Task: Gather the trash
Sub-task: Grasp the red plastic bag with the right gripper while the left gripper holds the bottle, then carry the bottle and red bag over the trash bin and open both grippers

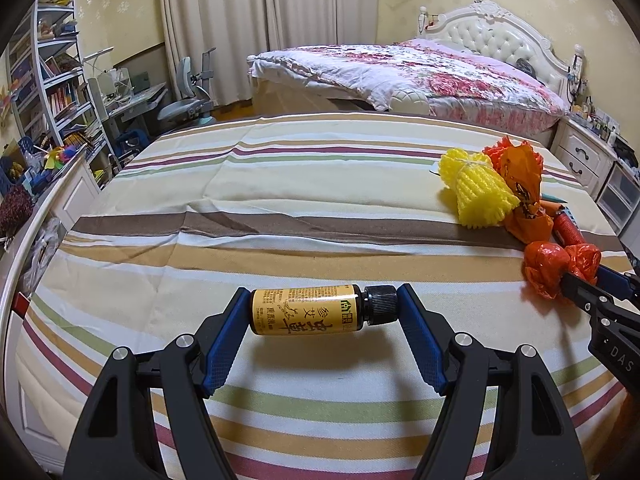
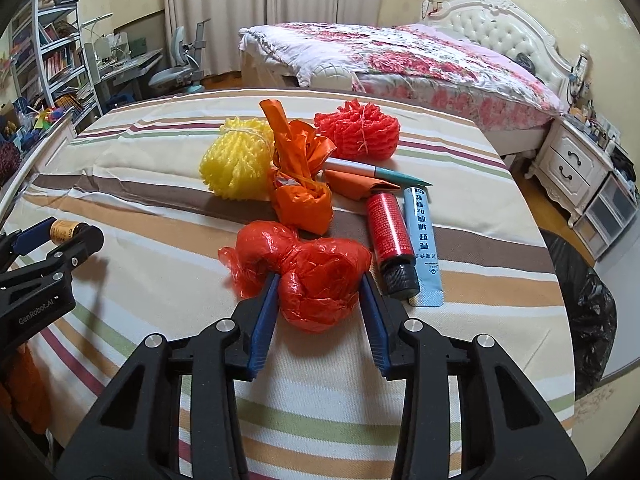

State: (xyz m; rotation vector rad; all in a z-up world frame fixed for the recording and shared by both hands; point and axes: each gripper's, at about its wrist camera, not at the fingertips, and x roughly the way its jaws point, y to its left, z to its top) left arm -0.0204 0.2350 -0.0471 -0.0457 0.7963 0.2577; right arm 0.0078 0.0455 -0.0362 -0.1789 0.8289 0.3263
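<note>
My left gripper (image 1: 322, 308) is shut on a small brown bottle with a yellow label (image 1: 306, 310). It grips the bottle end to end, lying sideways just above the striped cloth (image 1: 280, 200). In the right wrist view my right gripper (image 2: 320, 284) has both blue pads against a crumpled red plastic bag (image 2: 316, 268) that rests on the cloth. The same bag (image 1: 552, 268) and the right gripper (image 1: 580, 280) show at the right edge of the left wrist view. The left gripper with its bottle (image 2: 64, 230) sits at the far left of the right wrist view.
Behind the red bag lie a yellow foam net (image 2: 236, 164), an orange wrapper bundle (image 2: 300, 184), a red foam net (image 2: 360, 132), a pen (image 2: 372, 170), a red bottle (image 2: 390, 232) and a blue tube (image 2: 424, 248). A black bin bag (image 2: 580, 300) stands off the table's right edge.
</note>
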